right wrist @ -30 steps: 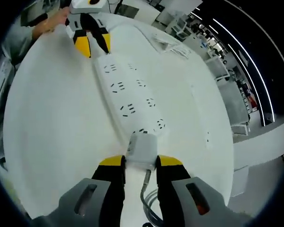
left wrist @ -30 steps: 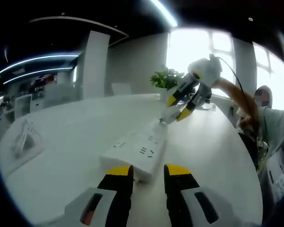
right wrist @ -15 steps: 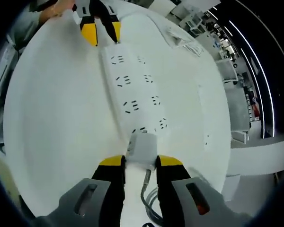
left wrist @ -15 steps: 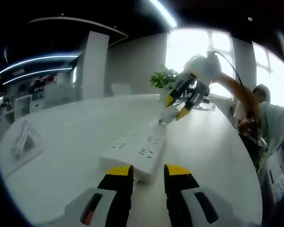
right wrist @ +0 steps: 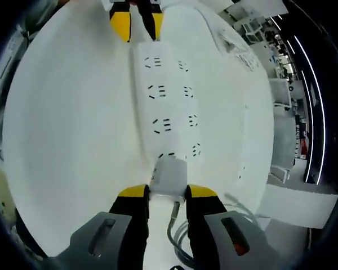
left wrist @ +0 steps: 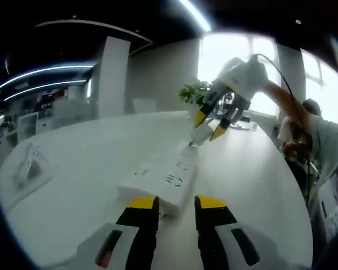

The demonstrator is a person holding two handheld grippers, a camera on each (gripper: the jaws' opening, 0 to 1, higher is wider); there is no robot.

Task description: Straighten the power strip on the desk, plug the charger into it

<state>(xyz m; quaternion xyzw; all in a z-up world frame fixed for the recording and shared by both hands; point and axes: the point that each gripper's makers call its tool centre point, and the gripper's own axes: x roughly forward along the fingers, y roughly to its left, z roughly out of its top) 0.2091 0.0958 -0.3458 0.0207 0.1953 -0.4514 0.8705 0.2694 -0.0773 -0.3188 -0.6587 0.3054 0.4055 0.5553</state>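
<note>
A white power strip (left wrist: 160, 179) lies on the white desk (left wrist: 73, 191), running away from my left gripper (left wrist: 176, 205). The left jaws stand open, and the strip's near end sits just ahead of the yellow fingertips (left wrist: 142, 203). Over the strip's far end hangs my right gripper (left wrist: 210, 127), shut on a white charger (left wrist: 198, 135). In the right gripper view the charger (right wrist: 169, 176) sits between the right gripper's (right wrist: 167, 194) jaws, right at the nearest socket pair of the power strip (right wrist: 168, 107). The left gripper (right wrist: 136, 23) shows at the strip's other end.
The charger's grey cable (right wrist: 179, 243) trails back under the right gripper. A person (left wrist: 321, 146) sits at the desk's right side. A potted plant (left wrist: 194, 93) stands at the back, and a white holder (left wrist: 28, 166) rests near the desk's left edge.
My right gripper has risen and tilted a little with the charger, and the strip now runs straighter up its view. The left gripper and the strip stay put.
</note>
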